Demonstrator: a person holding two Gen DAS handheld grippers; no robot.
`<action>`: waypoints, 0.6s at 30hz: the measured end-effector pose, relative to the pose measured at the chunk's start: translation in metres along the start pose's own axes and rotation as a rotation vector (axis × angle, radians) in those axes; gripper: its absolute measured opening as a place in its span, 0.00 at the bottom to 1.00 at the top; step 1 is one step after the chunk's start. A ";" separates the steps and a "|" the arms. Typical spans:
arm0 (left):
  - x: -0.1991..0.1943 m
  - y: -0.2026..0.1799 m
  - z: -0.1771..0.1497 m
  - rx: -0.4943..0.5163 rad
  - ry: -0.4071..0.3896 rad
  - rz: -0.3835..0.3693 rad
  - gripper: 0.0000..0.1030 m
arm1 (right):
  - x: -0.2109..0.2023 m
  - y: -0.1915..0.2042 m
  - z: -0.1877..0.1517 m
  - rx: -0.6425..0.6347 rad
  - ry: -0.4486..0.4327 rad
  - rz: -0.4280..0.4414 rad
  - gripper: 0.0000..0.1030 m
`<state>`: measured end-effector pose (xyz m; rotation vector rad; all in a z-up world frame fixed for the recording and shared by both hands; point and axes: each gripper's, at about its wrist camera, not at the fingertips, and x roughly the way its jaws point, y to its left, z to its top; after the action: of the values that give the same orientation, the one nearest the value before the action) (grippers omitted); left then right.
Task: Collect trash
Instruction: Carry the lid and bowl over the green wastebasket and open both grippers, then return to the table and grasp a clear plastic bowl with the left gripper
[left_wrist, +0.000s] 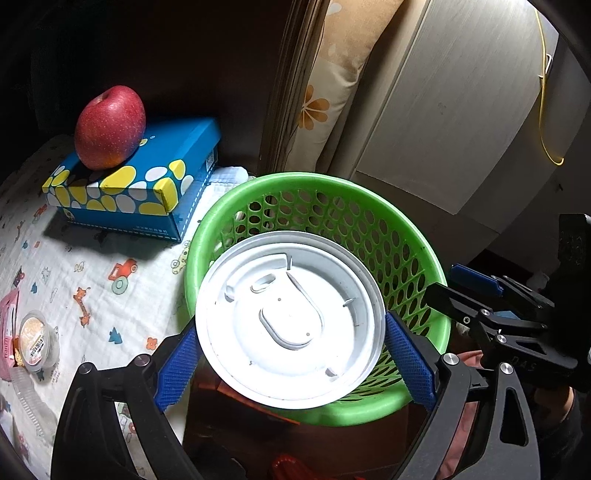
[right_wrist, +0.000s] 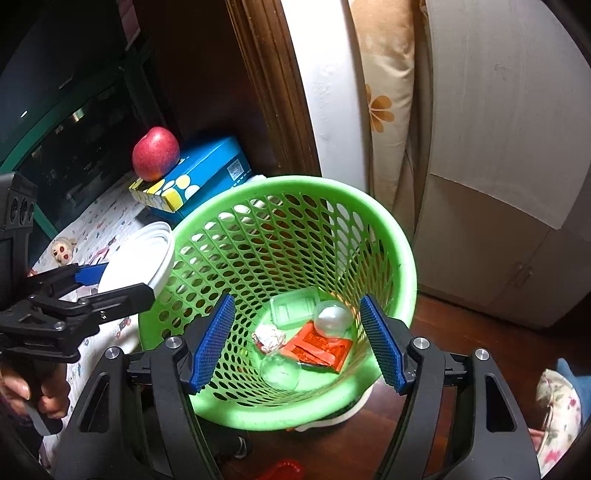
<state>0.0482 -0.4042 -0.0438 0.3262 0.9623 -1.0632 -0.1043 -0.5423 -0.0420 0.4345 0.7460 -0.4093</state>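
Note:
A white round plastic lid (left_wrist: 288, 317) sits between the blue pads of my left gripper (left_wrist: 291, 325), which is shut on its rim. It hangs at the near left edge of the green mesh basket (left_wrist: 332, 192). In the right wrist view the lid (right_wrist: 136, 254) and left gripper (right_wrist: 118, 282) are just left of the basket (right_wrist: 295, 188). My right gripper (right_wrist: 297, 301) stands open over the basket's mouth with nothing between its pads. At the basket's bottom lie an orange packet (right_wrist: 321, 349), a foil ball (right_wrist: 269, 338), a clear tub (right_wrist: 291, 308) and clear domes (right_wrist: 332, 317). The right gripper (left_wrist: 454, 284) also shows at the basket's right.
A red apple (left_wrist: 110, 127) rests on a blue spotted box (left_wrist: 140, 184) on a patterned cloth (left_wrist: 92, 280). A small lidded cup (left_wrist: 37, 341) and a pink packet (left_wrist: 7, 332) lie at the cloth's left edge. A pale cabinet (right_wrist: 498, 166) and wooden floor (right_wrist: 461, 332) are right.

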 end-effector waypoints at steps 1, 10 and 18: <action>0.001 -0.002 0.000 0.001 0.003 -0.004 0.88 | -0.001 -0.001 0.000 0.002 -0.003 0.000 0.68; -0.012 0.002 -0.006 -0.021 -0.025 -0.031 0.91 | -0.005 0.006 -0.002 -0.002 -0.005 0.013 0.69; -0.049 0.034 -0.026 -0.076 -0.077 0.064 0.91 | -0.003 0.033 -0.001 -0.042 -0.004 0.056 0.71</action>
<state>0.0569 -0.3423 -0.0268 0.2498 0.9149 -0.9718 -0.0908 -0.5140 -0.0327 0.4142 0.7354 -0.3415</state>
